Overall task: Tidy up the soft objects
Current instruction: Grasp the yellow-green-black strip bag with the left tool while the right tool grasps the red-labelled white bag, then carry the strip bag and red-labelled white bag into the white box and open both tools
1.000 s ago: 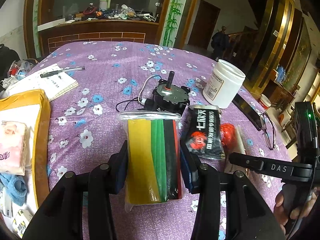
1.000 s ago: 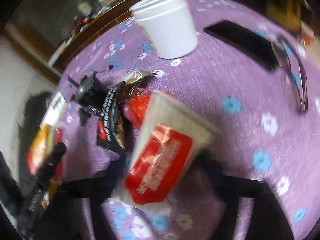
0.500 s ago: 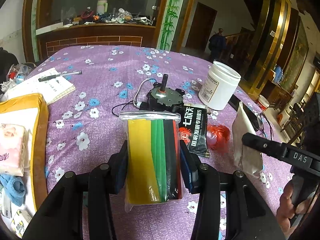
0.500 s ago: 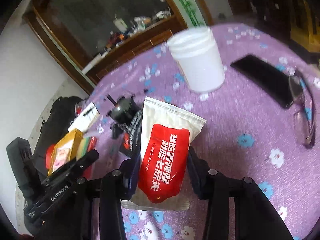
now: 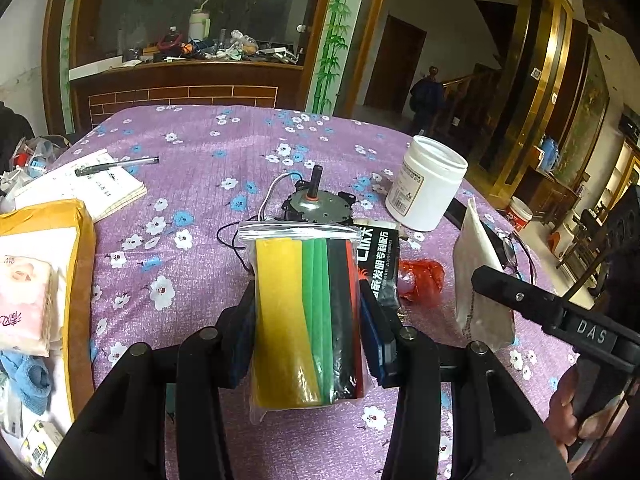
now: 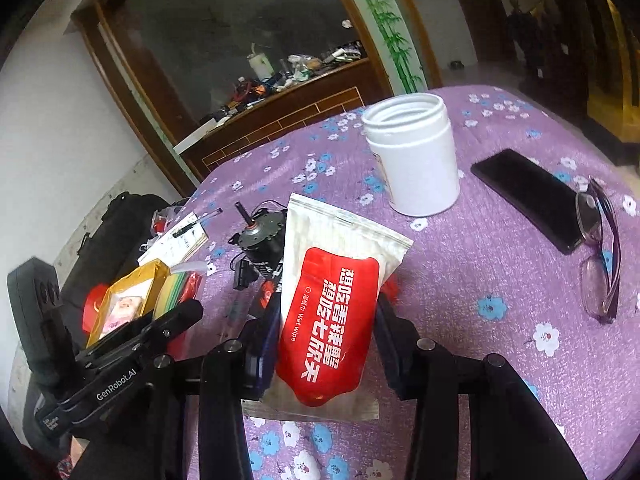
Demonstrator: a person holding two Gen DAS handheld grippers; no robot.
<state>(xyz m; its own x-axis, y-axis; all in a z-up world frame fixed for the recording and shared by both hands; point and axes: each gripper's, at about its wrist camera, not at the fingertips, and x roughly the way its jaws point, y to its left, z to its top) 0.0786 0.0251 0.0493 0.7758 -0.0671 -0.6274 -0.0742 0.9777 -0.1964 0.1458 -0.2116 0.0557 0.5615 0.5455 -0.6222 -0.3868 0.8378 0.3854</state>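
Note:
My left gripper (image 5: 308, 336) is shut on a clear zip bag of yellow, green, black and red strips (image 5: 306, 312) and holds it above the purple flowered tablecloth (image 5: 192, 184). My right gripper (image 6: 326, 344) is shut on a white and red wet-wipe pouch (image 6: 332, 316), lifted off the table; the pouch also shows edge-on in the left wrist view (image 5: 478, 276). A yellow cardboard box (image 5: 76, 280) at the left holds a pink tissue pack (image 5: 22, 304) and a blue cloth (image 5: 30, 380). A black snack packet (image 5: 380, 264) and a red crumpled bag (image 5: 422, 280) lie on the table.
A small motor with wires (image 5: 316, 200) stands mid-table. A white open jar (image 6: 416, 160) stands behind it. A black phone (image 6: 528, 196) and glasses (image 6: 600, 248) lie to the right. A notepad with a pen (image 5: 100, 184) lies at the left.
My right gripper has lifted the wet-wipe pouch off the table and steadied it upright. My left gripper has risen a little with the strip bag in it.

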